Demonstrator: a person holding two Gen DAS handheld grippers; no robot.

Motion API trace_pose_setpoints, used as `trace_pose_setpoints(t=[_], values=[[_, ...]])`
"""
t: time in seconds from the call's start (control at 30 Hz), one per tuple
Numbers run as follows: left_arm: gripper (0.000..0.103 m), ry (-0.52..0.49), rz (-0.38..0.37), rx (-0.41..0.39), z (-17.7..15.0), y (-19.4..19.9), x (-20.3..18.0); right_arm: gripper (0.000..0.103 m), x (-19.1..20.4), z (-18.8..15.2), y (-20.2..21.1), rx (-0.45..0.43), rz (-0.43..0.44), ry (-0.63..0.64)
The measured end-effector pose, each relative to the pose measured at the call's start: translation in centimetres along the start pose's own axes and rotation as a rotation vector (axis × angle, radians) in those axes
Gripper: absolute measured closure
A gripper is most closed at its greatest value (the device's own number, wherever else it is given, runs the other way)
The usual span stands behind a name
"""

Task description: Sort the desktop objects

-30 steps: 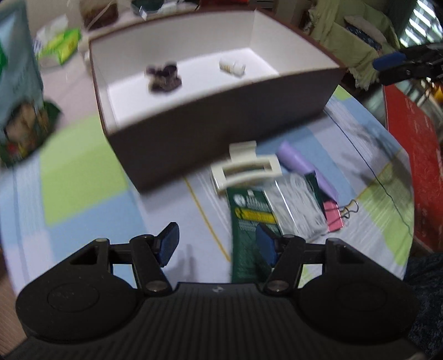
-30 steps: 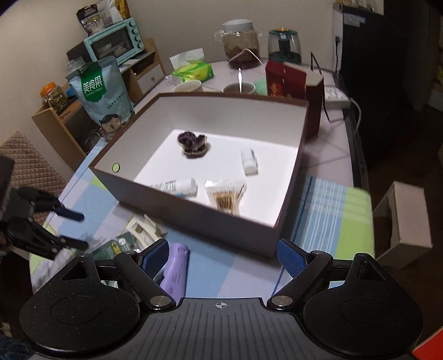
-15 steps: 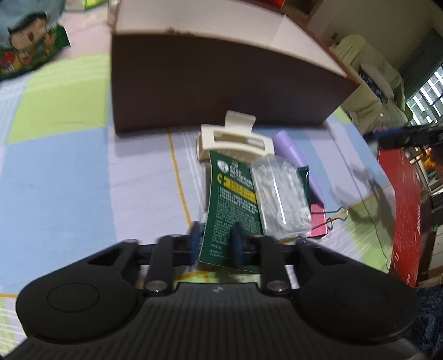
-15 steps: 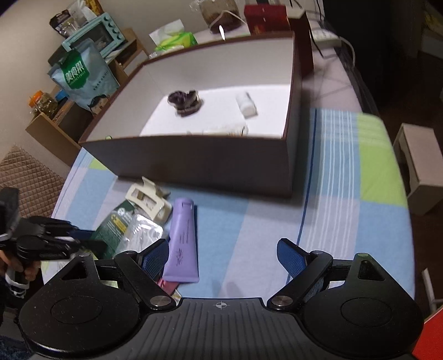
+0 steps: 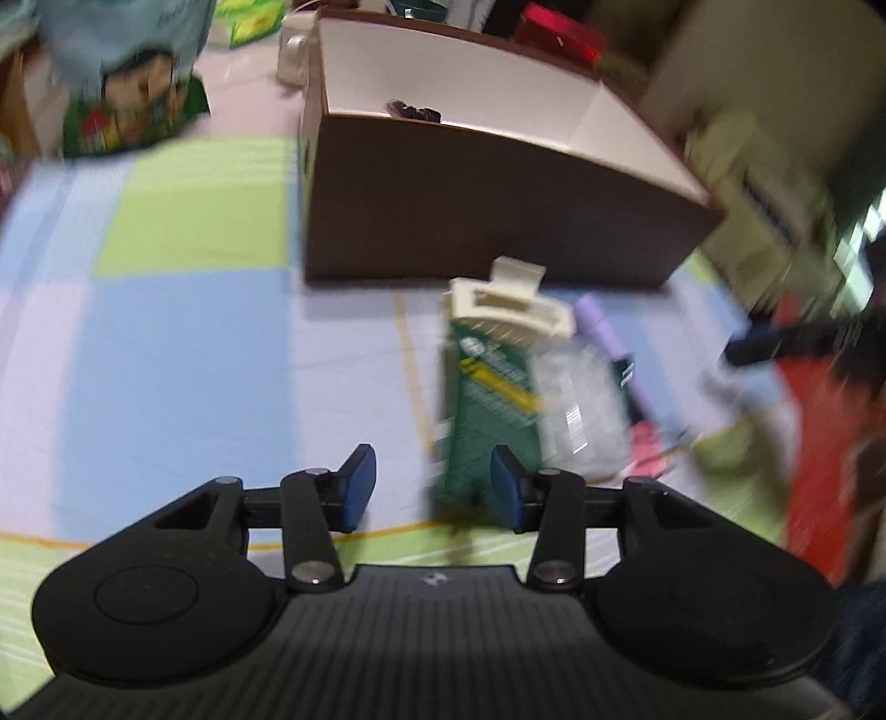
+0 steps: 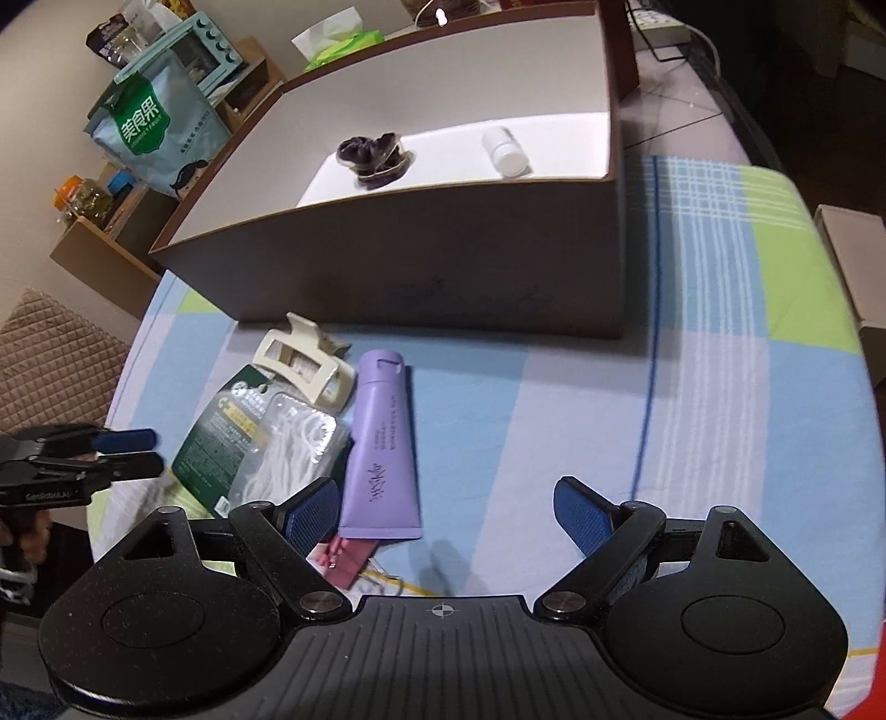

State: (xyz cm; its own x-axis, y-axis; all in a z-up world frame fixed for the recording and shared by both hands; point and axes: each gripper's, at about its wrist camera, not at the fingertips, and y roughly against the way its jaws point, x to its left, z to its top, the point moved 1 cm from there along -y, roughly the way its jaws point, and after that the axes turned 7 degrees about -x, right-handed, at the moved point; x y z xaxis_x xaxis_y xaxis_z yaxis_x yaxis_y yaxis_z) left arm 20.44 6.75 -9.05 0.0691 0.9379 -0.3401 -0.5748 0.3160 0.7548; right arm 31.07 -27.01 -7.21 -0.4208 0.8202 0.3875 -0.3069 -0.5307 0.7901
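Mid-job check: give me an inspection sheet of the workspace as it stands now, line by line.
Surface: checked blue, green and white cloth on the table.
Job's things: brown box holds a dark hair tie and a white bottle; outside, before its wall, lie a cream hair clip, green floss pack, purple tube and pink binder clip.
Clutter: snack bag, tissue pack.
Grippers: left gripper open, beside the floss pack's near edge; right gripper open, above the cloth.
Cables: white cable behind the box.
Surroundings: mint oven, shelf.
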Motion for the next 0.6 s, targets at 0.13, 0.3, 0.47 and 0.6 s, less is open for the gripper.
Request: trace_pose_setpoints(t=[0.13, 0.3, 0.47, 0.6], values=[[0.074, 0.041, -0.013, 0.029, -0.5, -2.5, -0.3, 0.015, 0.3, -0.3, -0.4, 0.01, -0.002, -0.005], [0.096, -0.115, 0.055, -0.019, 0.0, -1.0, -1.8, 0.015, 0.1, -0.8, -0.3, 0.011, -0.01, -0.012], [0.103, -0.422, 0.245, -0.018, 0.6, 1.5, -3.2, 0.015, -0.3, -1.5, -1.0, 0.031, -0.024, -0.027], [0.103, -0.435, 0.262, 0.012, 0.5, 2.5, -2.5, 0.015, 0.1, -1.5, -1.5, 0.028, -0.016, -0.03]])
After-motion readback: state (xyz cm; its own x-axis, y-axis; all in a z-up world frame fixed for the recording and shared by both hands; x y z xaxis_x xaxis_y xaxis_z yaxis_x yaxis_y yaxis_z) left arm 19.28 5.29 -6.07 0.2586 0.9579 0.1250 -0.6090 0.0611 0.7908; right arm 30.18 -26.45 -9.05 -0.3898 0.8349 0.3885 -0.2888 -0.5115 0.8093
